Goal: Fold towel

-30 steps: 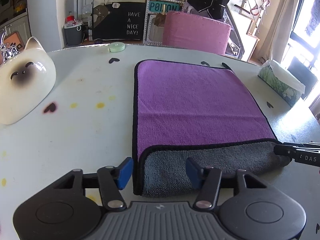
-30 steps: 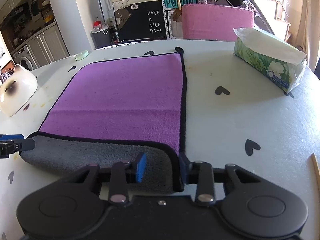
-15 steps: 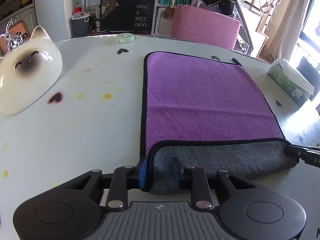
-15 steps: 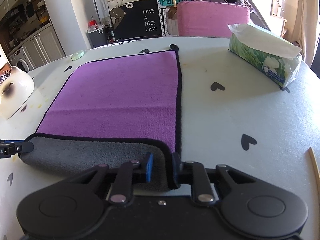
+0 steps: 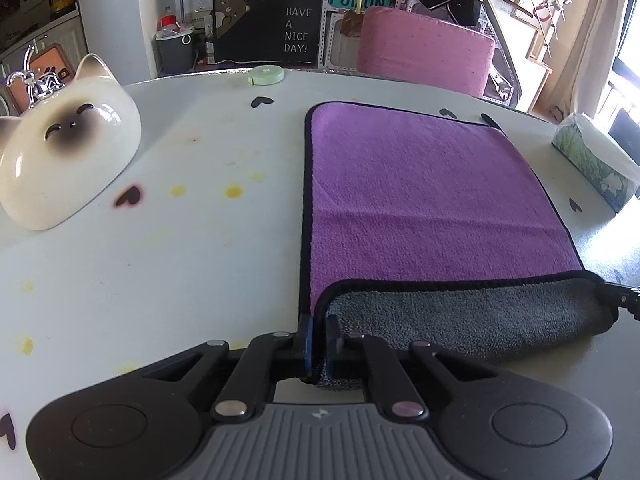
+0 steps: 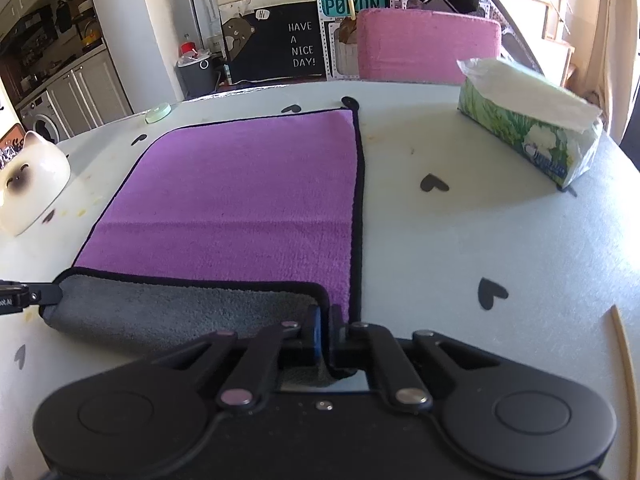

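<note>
Purple towel (image 5: 424,200) flat on tabletop (image 5: 192,248), near edge rolled grey side up, each near corner clamped in left gripper (image 5: 318,338) and right gripper (image 6: 326,330); fold just starting, likely next: lifting both corners evenly toward far edge.

We're in a lived-in home, kitchen off to one side: a washing machine (image 6: 42,125) under white cabinets (image 6: 86,92), a pink chair (image 6: 428,46) at the heart-dotted desk (image 6: 500,240), a "HAVE A NICE DAY!" board (image 6: 280,42), a tissue pack (image 6: 528,140), a cat-shaped ornament (image 5: 66,140).
</note>
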